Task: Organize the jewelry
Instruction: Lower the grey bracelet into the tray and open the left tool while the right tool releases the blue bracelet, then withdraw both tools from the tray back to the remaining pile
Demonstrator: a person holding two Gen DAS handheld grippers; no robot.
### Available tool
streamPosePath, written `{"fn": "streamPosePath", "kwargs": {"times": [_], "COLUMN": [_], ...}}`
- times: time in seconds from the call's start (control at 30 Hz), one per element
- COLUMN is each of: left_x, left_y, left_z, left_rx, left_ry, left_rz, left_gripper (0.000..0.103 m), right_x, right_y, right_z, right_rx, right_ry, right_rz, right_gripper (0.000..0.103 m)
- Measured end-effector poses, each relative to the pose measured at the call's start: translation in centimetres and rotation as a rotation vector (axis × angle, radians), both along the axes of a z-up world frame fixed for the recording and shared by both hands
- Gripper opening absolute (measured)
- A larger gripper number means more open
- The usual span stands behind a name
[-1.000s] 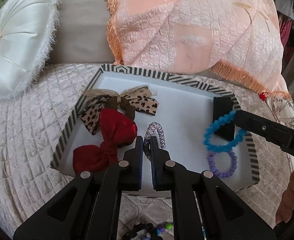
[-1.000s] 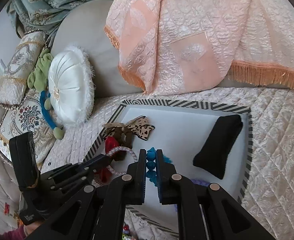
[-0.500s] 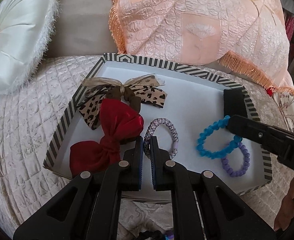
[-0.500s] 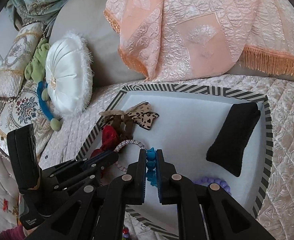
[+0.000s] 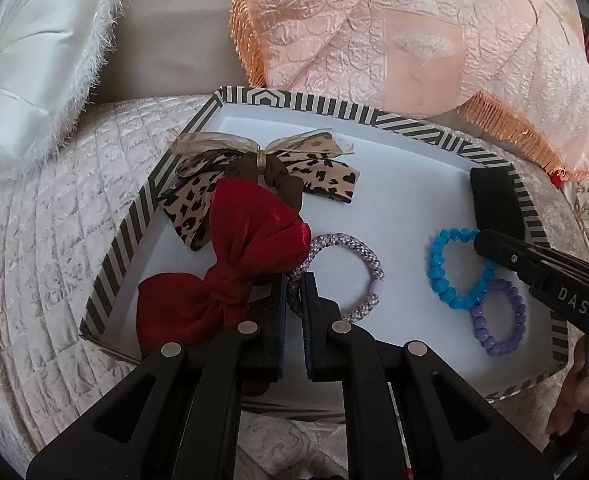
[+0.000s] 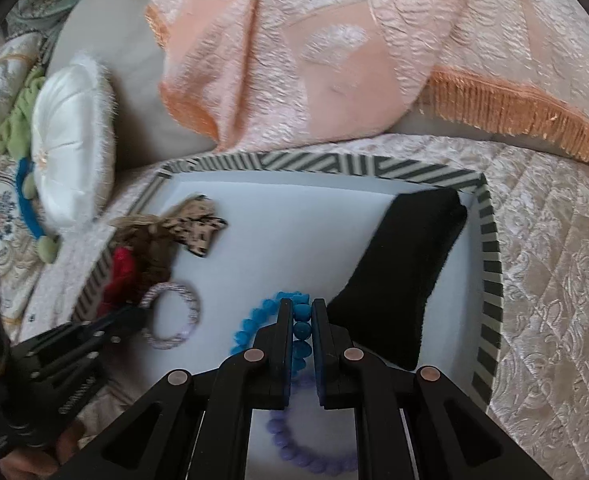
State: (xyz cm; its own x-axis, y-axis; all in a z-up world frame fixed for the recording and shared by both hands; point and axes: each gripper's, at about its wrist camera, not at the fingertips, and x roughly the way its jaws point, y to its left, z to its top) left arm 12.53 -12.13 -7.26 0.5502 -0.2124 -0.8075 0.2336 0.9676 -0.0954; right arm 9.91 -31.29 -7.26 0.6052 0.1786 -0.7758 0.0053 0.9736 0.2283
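Left gripper is clamped on the braided bracelet, at 6 o'clock in the striped tray. Right gripper is clamped on the blue bead bracelet, which touches the purple bead bracelet at its 6 o'clock.

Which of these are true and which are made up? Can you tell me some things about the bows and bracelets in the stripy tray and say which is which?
1. The right gripper is shut on the blue bead bracelet. True.
2. The red bow lies outside the striped tray. False: it lies inside the tray, partly over the leopard-print bow.
3. The left gripper is shut on the braided bracelet. True.
4. The purple bead bracelet is held up in the air. False: it lies on the tray floor, no gripper on it.
5. A black cushion sits inside the tray near a corner. True.
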Motion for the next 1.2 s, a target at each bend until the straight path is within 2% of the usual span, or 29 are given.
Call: {"fn": "streamPosePath", "kwargs": {"times": [0.13, 0.37, 0.43, 0.5, 0.57, 0.77, 0.9, 1.2], "left_x": [0.2, 0.2, 0.1, -0.3, -0.8, -2.2, -3.1, -6.3], "left_y": [0.0, 0.0, -0.1, -0.2, -0.5, -0.8, -0.3, 1.8], "left_z": [-0.3, -0.4, -0.3, -0.1, 0.3, 1.9, 3.4, 5.7], "left_rx": [0.002, 0.010, 0.009, 0.005, 0.002, 0.019, 0.025, 0.031], "left_ry": [0.005, 0.007, 0.009, 0.002, -0.012, -0.053, -0.099, -0.160], "left_rz": [0.003, -0.001, -0.004, -0.013, -0.026, -0.043, -0.031, 0.000], "left_gripper": [0.006, 0.008, 0.015, 0.034, 0.041, 0.041, 0.041, 0.041], "right_x": [0.2, 0.1, -0.1, -0.3, -0.5, -1.8, -3.1, -7.7], "right_y": [0.4, 0.2, 0.2, 0.3, 0.6, 0.9, 1.0, 1.5], "right_z": [-0.4, -0.3, 0.0, 0.4, 1.0, 3.5, 4.9, 7.3], "right_rx": [-0.031, -0.006, 0.004, 0.005, 0.002, -0.012, -0.044, -0.053], "right_ry": [0.005, 0.014, 0.010, 0.004, -0.007, -0.052, -0.083, -0.130], "right_rz": [0.004, -0.003, -0.006, -0.005, 0.000, -0.004, -0.007, -0.007], "right_gripper": [0.008, 0.010, 0.016, 0.024, 0.028, 0.030, 0.037, 0.039]}}
